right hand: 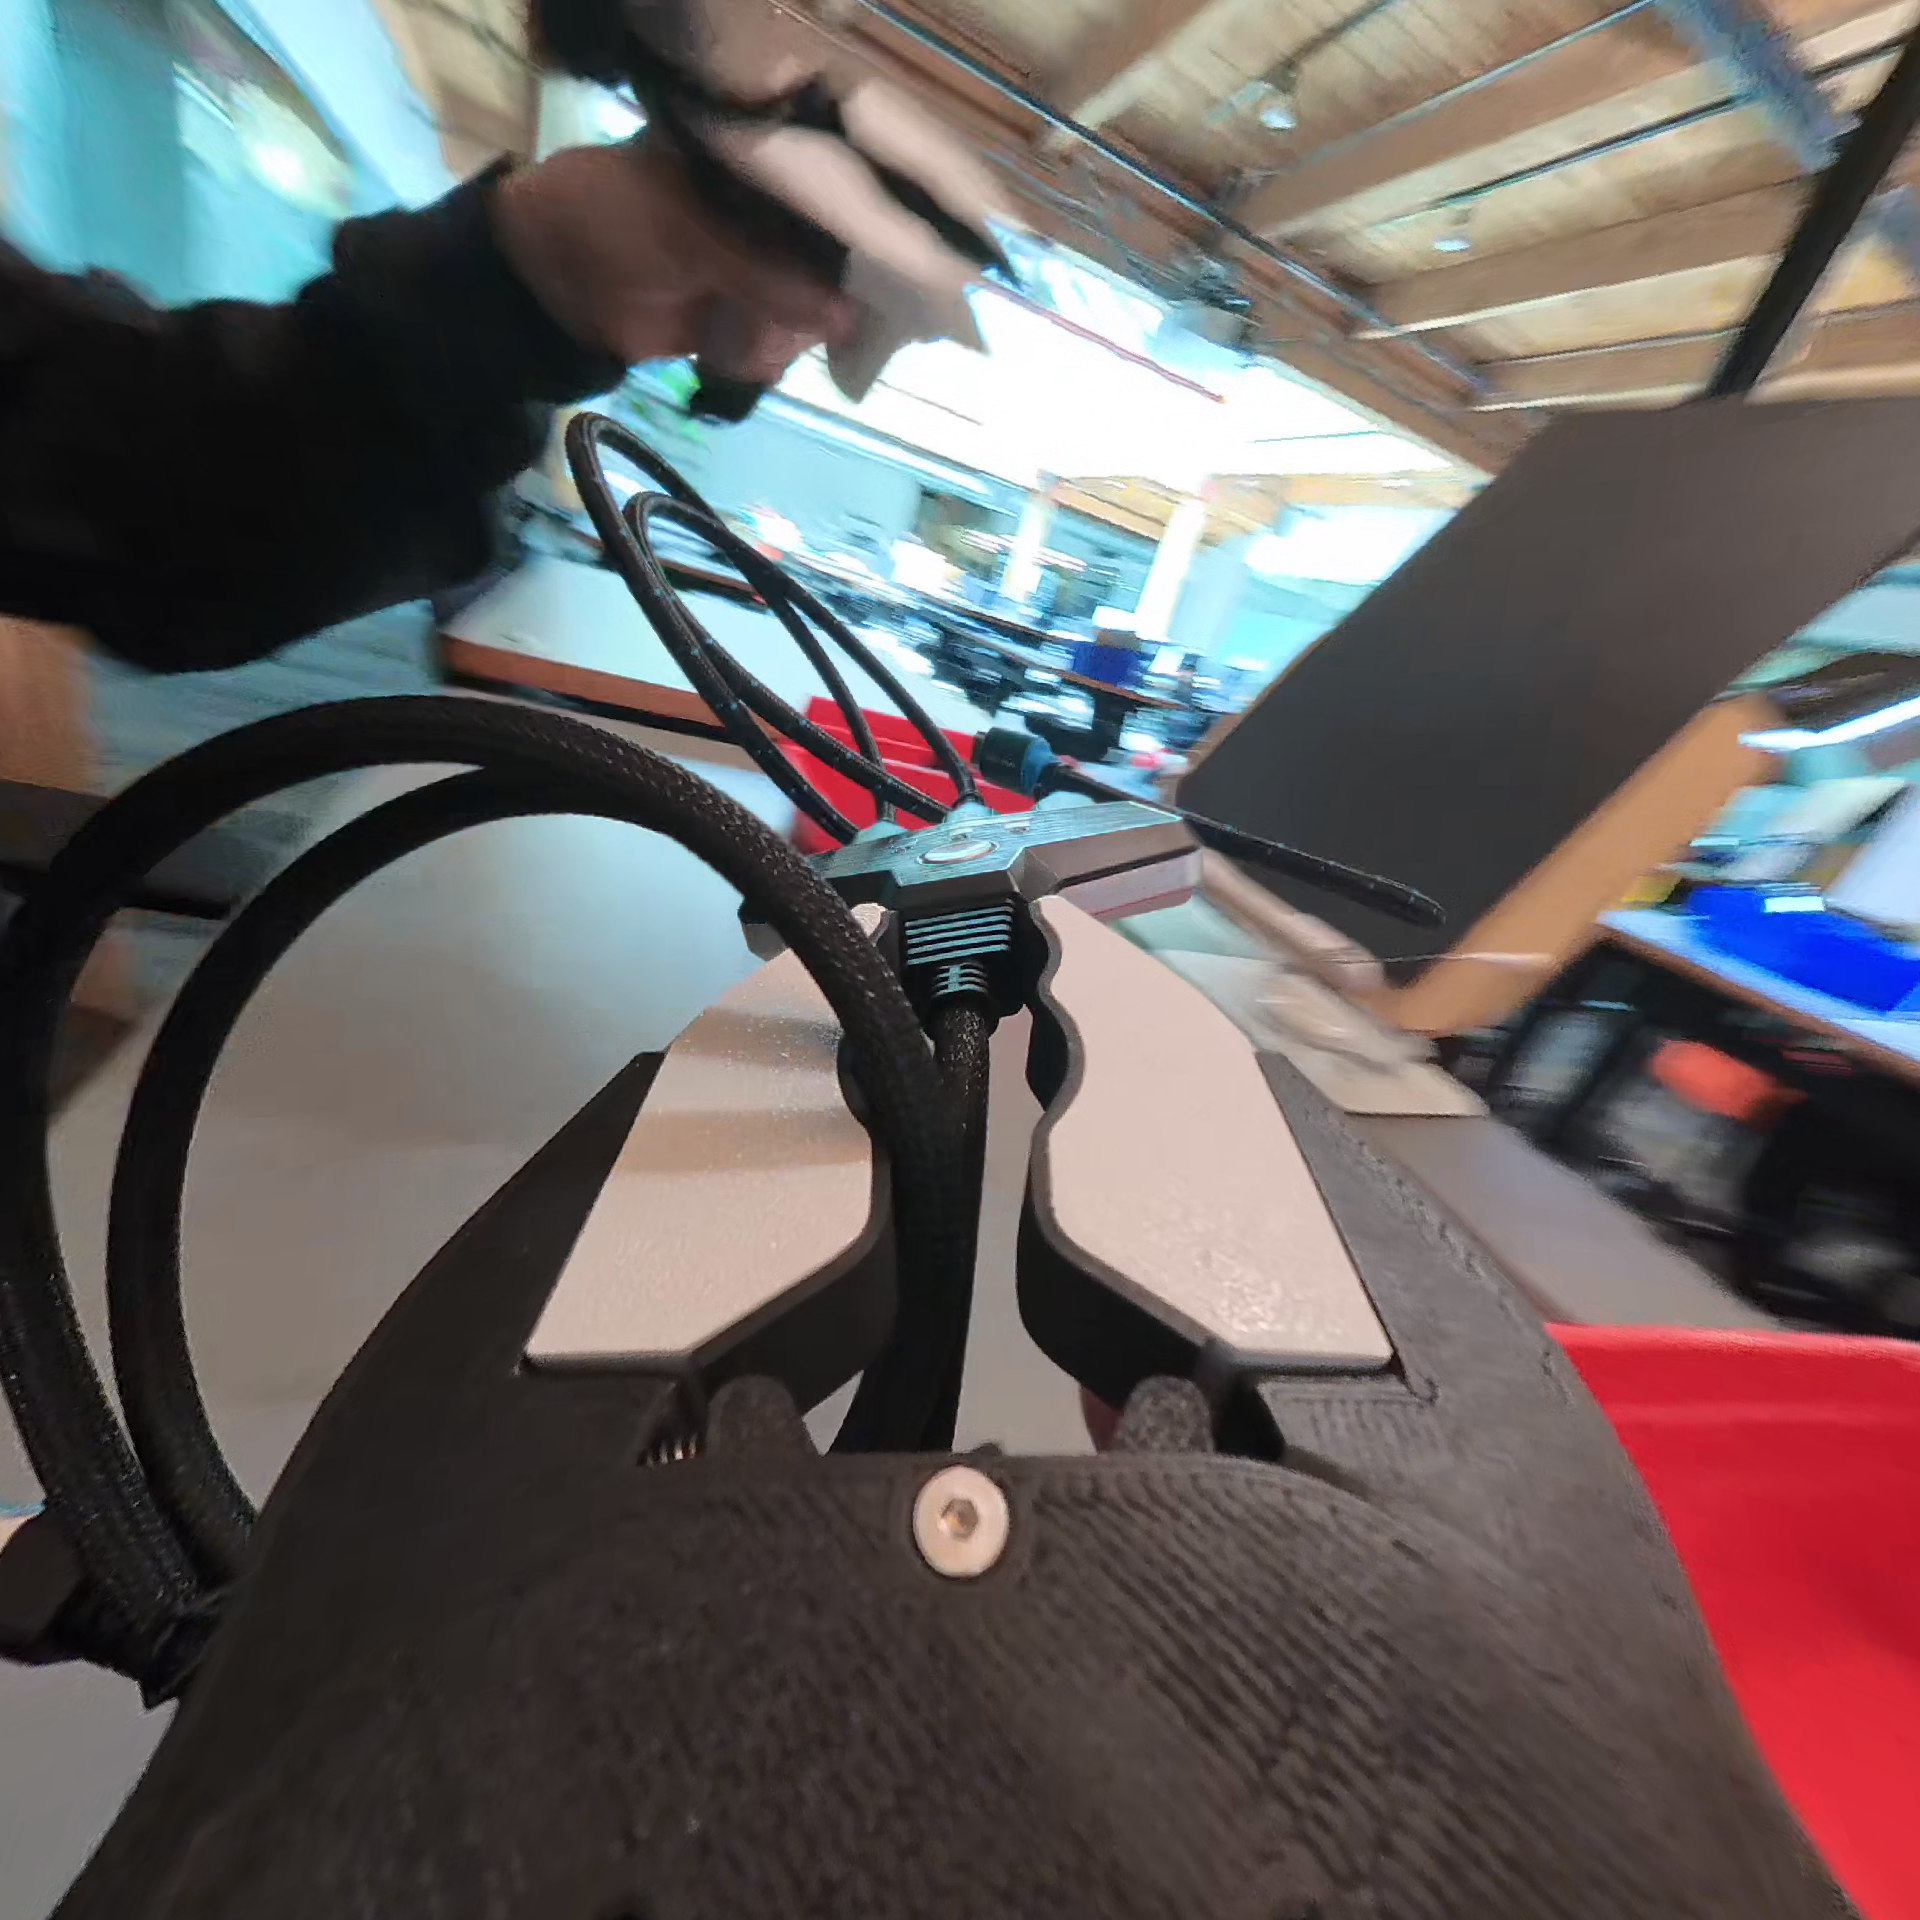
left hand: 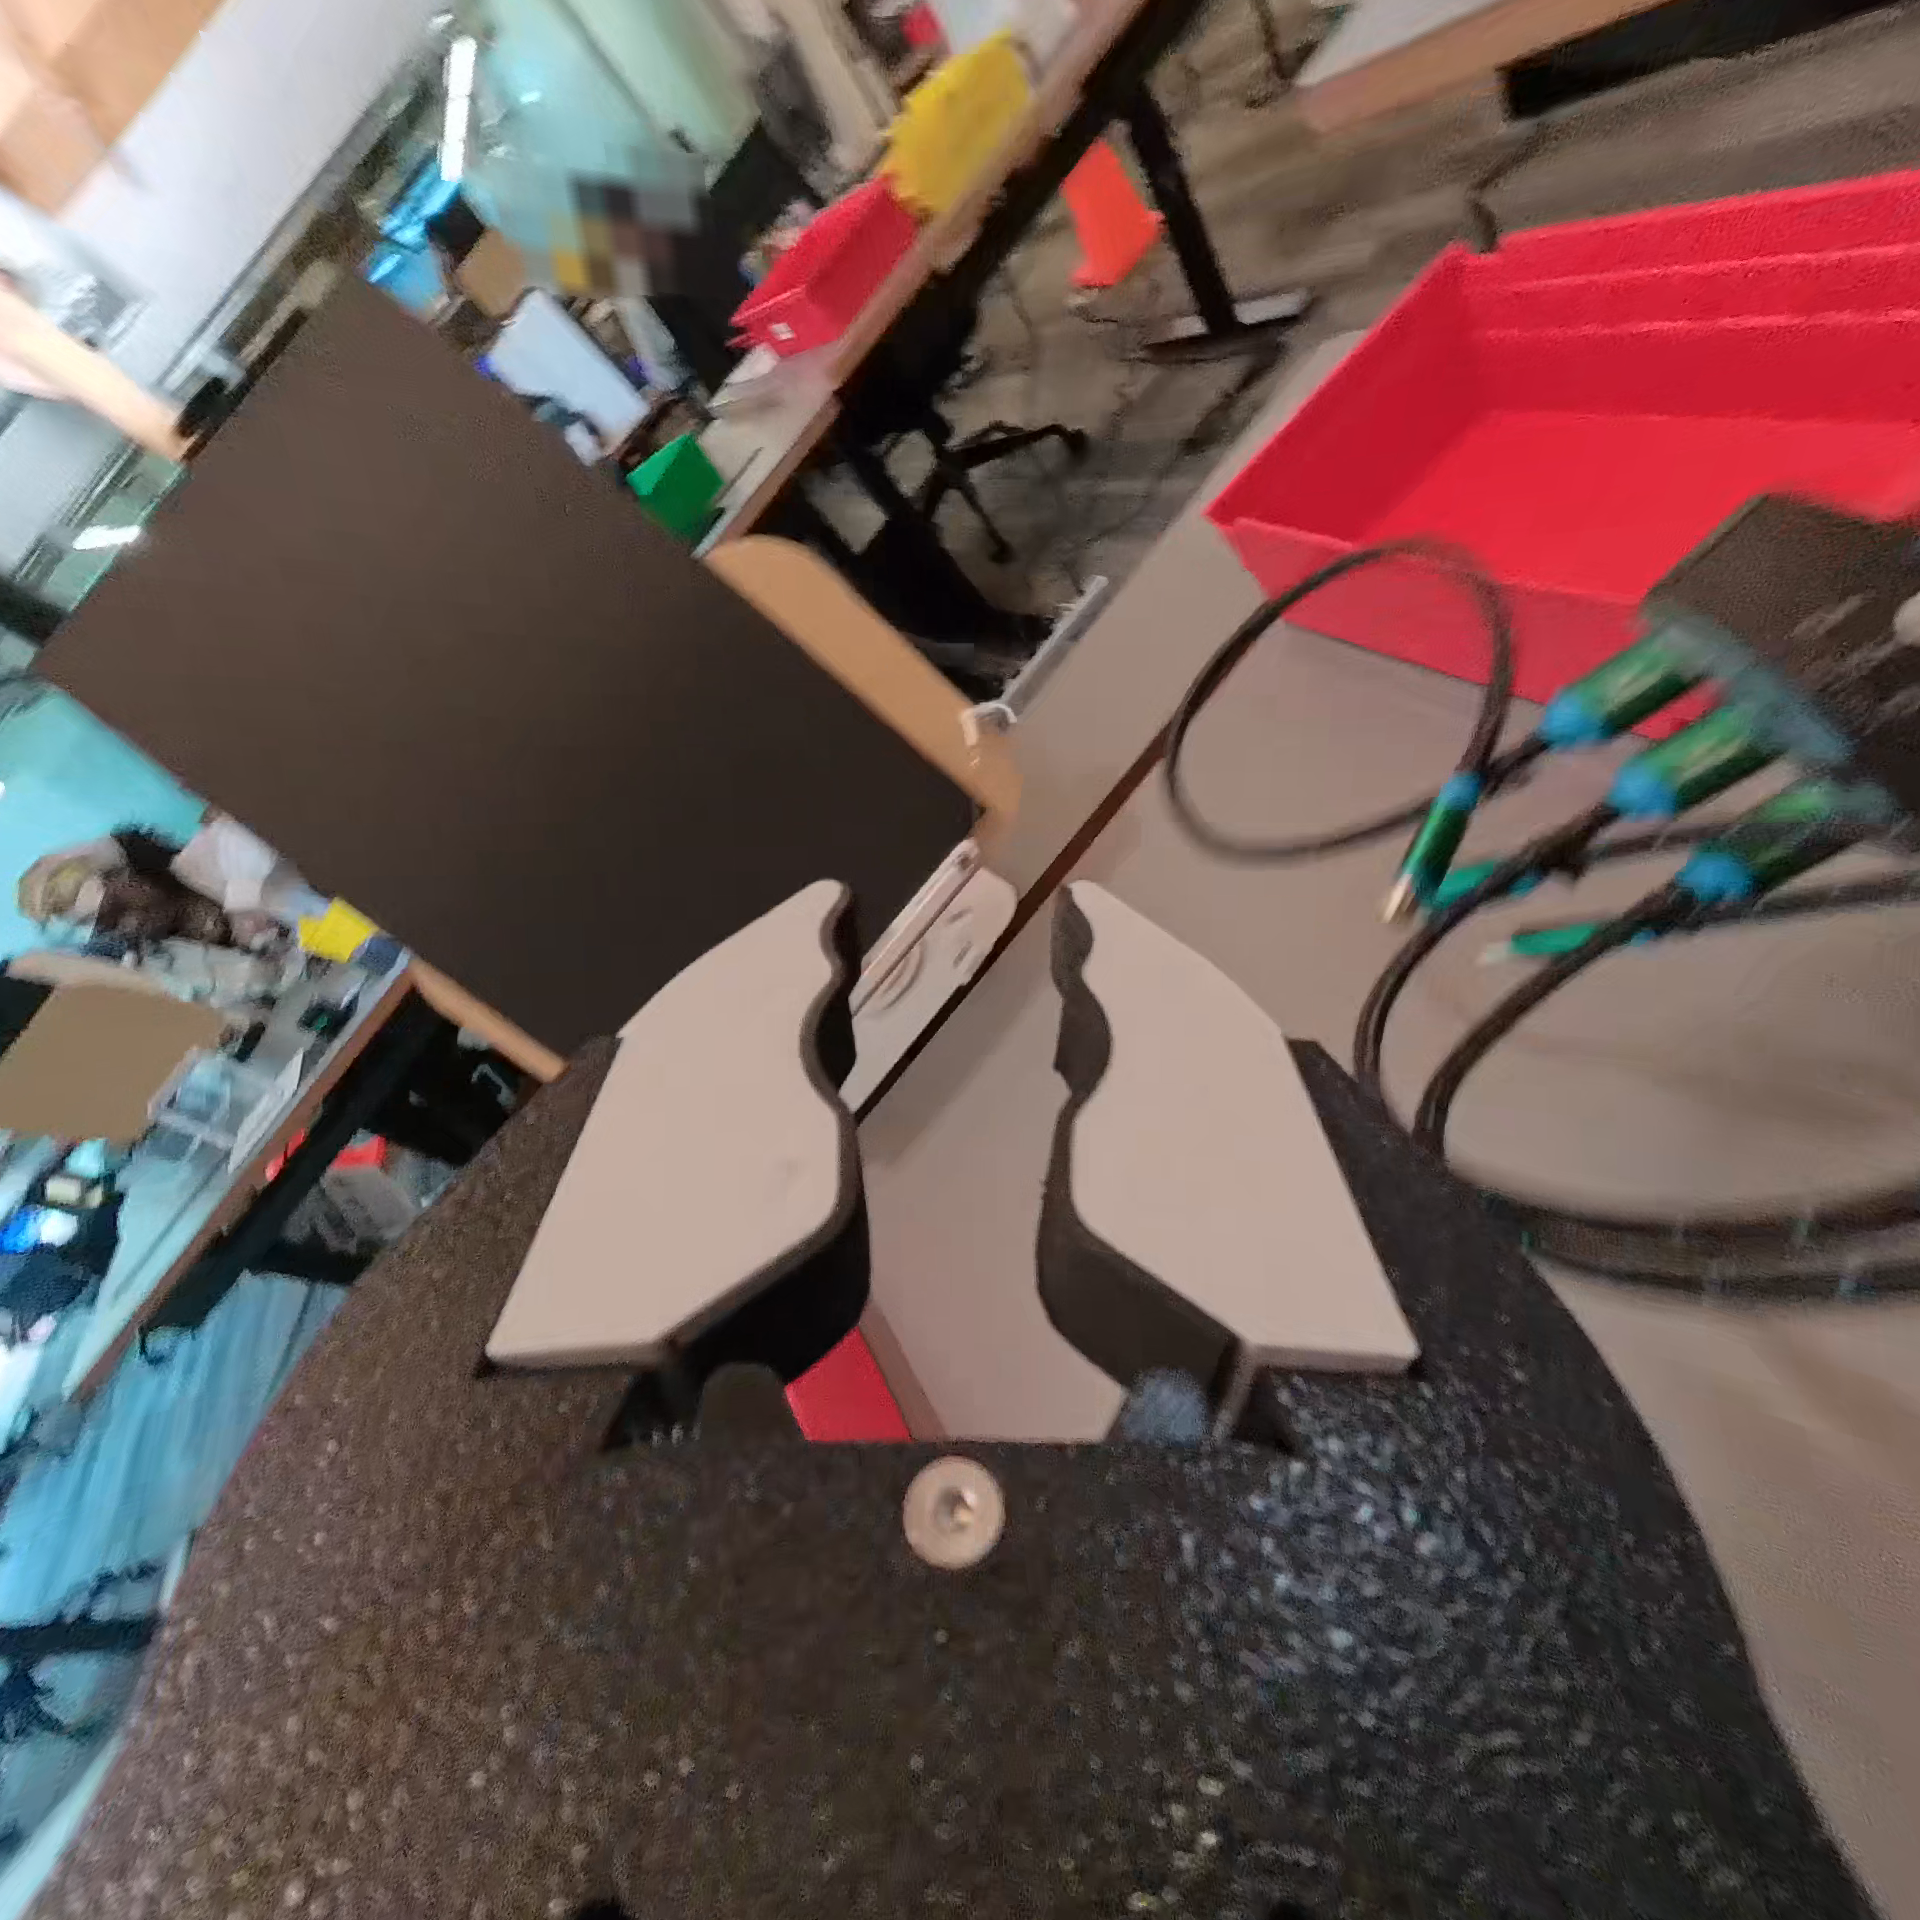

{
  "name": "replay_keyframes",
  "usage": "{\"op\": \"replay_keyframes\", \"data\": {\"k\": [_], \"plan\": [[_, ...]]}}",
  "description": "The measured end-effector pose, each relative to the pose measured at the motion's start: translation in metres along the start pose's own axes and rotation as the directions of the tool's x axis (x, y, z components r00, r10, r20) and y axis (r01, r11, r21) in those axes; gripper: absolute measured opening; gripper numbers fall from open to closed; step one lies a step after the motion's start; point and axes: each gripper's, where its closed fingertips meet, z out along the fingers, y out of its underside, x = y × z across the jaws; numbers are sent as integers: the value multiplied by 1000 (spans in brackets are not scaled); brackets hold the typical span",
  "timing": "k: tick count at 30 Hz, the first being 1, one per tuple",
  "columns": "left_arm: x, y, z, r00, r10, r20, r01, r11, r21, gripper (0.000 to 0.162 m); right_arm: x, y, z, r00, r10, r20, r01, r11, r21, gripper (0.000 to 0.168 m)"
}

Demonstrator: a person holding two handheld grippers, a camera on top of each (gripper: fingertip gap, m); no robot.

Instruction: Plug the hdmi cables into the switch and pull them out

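Observation:
In the left wrist view the dark switch [left hand: 1808, 613] is at the right edge, blurred. Three green HDMI plugs with blue collars [left hand: 1694, 769] are seated in its near side. Their black braided cables [left hand: 1340, 707] loop on the table, with loose green plug ends [left hand: 1423, 862] lying beside them. My left gripper [left hand: 956, 935] is open and empty, to the left of the cables. In the right wrist view my right gripper [right hand: 961, 935] is shut on the ribbed cable boot [right hand: 958, 928] of the switch [right hand: 997, 852]. Braided cables [right hand: 727, 644] arch up behind the switch.
A red bin [left hand: 1558, 416] stands behind the switch; red also shows at the lower right of the right wrist view [right hand: 1766, 1558]. A black divider panel [left hand: 468, 675] stands at the table's edge. A person's sleeved hand [right hand: 623, 270] holds the other gripper high at the left.

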Motion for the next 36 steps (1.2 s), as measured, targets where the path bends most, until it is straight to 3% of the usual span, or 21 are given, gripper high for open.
{"op": "replay_keyframes", "data": {"k": [2, 5, 9, 13, 16, 19, 21, 26, 31, 34, 36], "plan": [[-8, 32, -8, 997, -67, 36, 67, 998, 0, 36, 12, -25, -14, 992, -83, -92, 82, 997, -15, 22], [15, 88, -3, 988, -155, -18, 154, 987, -43, 37, 37, -64, -40, 943, -194, -270, 186, 981, -55, 22], [59, 139, 12, 963, -238, -125, 223, 967, -122, 40, 98, -92, -74, 778, -351, -520, 275, 936, -220, 22], [75, 137, 21, 942, -291, -169, 285, 957, -57, 39, 171, -85, -98, 510, -528, -679, 274, 848, -454, 22], [82, 132, 28, 930, -316, -189, 318, 948, -20, 38, 213, -66, -108, 276, -679, -680, 248, 734, -633, 22], [86, 128, 33, 921, -339, -192, 350, 937, 21, 36, 235, -33, -109, 182, -757, -628, 199, 654, -730, 22], [87, 127, 33, 915, -353, -194, 369, 928, 50, 36, 238, -6, -105, 191, -801, -567, 172, 596, -784, 22], [83, 132, 29, 906, -376, -195, 397, 914, 85, 34, 219, 53, -88, 306, -898, -318, 202, 387, -900, 23], [87, 136, 33, 899, -379, -220, 401, 913, 67, 34, 201, 76, -90, 397, -895, -204, 218, 308, -926, 23], [93, 140, 35, 893, -380, -240, 400, 916, 37, 34, 198, 88, -93, 548, -826, -135, 182, 275, -944, 26], [95, 143, 36, 896, -371, -243, 386, 922, 18, 35, 192, 104, -103, 680, -730, -72, 119, 206, -971, 35]]}}
